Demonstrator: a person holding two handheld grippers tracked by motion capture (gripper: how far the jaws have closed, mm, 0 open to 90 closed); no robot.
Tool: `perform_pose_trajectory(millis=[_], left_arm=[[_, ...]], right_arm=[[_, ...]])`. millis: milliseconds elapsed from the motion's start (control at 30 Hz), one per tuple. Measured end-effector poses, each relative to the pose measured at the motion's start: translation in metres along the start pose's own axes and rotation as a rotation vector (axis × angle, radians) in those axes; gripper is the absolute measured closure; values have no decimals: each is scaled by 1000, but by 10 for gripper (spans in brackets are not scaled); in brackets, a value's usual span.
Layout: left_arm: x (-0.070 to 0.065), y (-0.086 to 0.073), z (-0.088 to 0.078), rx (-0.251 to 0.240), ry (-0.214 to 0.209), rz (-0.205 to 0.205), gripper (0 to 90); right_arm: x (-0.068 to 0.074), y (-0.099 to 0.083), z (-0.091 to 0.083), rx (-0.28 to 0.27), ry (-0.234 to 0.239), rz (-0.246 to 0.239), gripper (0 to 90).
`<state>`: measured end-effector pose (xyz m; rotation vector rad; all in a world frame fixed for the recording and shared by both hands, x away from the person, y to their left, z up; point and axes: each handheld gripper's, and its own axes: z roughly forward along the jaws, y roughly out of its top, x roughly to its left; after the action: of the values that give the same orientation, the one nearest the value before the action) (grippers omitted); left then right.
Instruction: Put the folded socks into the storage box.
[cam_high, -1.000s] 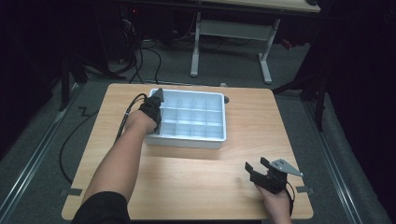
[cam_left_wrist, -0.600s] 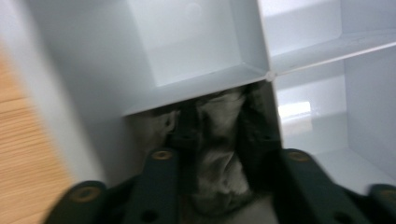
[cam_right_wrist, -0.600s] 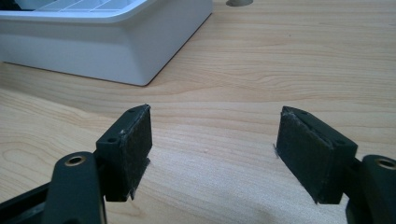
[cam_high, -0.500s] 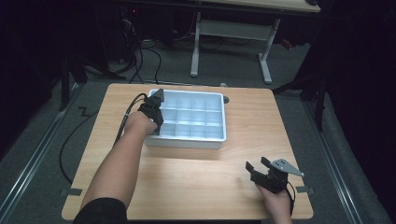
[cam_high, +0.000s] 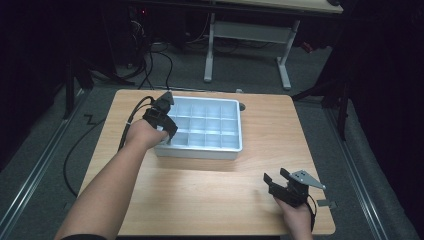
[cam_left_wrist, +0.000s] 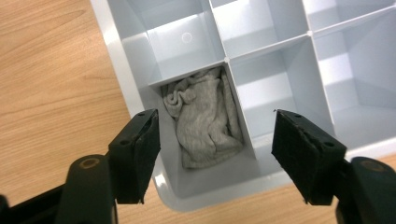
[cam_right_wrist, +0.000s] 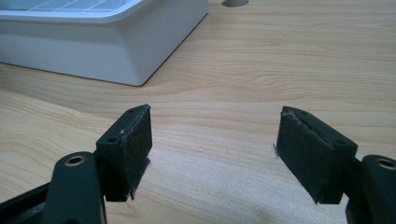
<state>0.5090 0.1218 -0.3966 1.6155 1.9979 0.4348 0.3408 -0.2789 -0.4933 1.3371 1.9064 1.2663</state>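
Since the earlier high view, the left gripper (cam_high: 167, 131) has lifted a little off the near-left corner of the white divided tray (cam_high: 239, 145), and its jaws have just been opening; they now stand spread with nothing pinched between them. Below them in the left gripper view, the grey cloth (cam_left_wrist: 205, 116) lies crumpled in the tray's corner compartment (cam_left_wrist: 196, 179), against the outer wall, free of both pads. So the placing step looks done: the cloth is in its cell and let go, and what seems left is for the left hand to draw clear. Every other compartment within sight is bare, and whether more items are to follow I cannot tell. The right gripper (cam_high: 280, 184) rests near the table's (cam_high: 210, 200) front right corner, well apart from the tray, jaws spread on nothing. Its own view shows bare wood between its pads (cam_right_wrist: 135, 144) and the tray's side wall (cam_right_wrist: 116, 51) farther off. From the high view the cloth cannot be made out behind the left hand; the left gripper view settles which cell holds it.
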Motion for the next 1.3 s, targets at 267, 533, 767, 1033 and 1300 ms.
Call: perform_pose_trajectory(millis=[267,533,767,1033,1300], left_arm=[[27,-19,-25,-92,-98,35,203],[60,-53,-32,-177,-162,49,181],[93,-98,-35,-296,-267,34,178],[124,-178,-52,-548,-397,2,148],[128,-205,-51,-505,-486,-11,77]], right_arm=[[0,-2,0,12,-4,-6,269],[1,-2,1,23,-8,-20,269],[4,-3,3,36,-9,-35,269],[6,-3,3,44,-22,-44,259],[11,-3,3,54,-48,-60,238]])
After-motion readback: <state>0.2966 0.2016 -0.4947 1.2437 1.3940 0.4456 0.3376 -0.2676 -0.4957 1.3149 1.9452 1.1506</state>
